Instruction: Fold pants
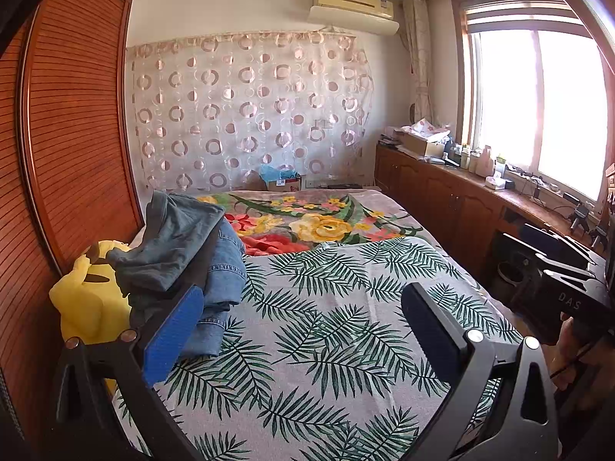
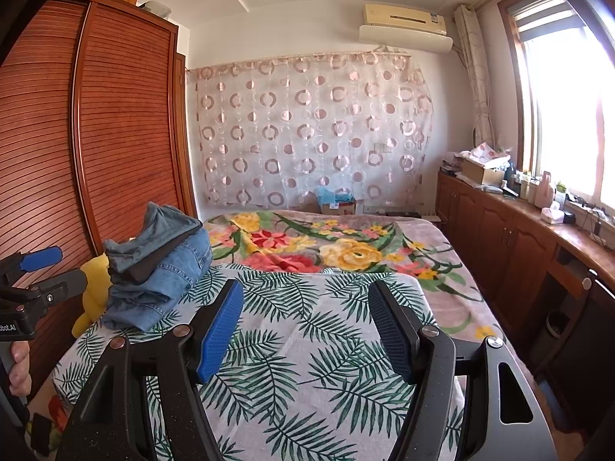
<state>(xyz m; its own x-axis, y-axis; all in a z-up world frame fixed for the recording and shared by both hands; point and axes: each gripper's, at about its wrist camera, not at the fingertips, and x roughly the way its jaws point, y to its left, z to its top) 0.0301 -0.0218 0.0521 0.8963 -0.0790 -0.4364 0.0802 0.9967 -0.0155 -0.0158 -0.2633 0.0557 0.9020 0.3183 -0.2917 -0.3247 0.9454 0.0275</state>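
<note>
Resting on the left edge of the bed (image 2: 346, 345), the folded pants (image 2: 161, 265) form a stack beside the louvred wardrobe (image 2: 115, 123): blue denim at the bottom, a dark pair between, grey-blue denim on top. Folded edges face the leaf-print cover; the stack's long axis cannot be told. A yellow soft toy (image 1: 88, 299) lies just behind it. A cardboard box (image 2: 338, 203) past the bed's far end holds blue wrapping. The left tool (image 1: 303, 319) stands wide open, gripping nothing. The right tool (image 2: 307, 330) is likewise spread and empty above the cover.
</note>
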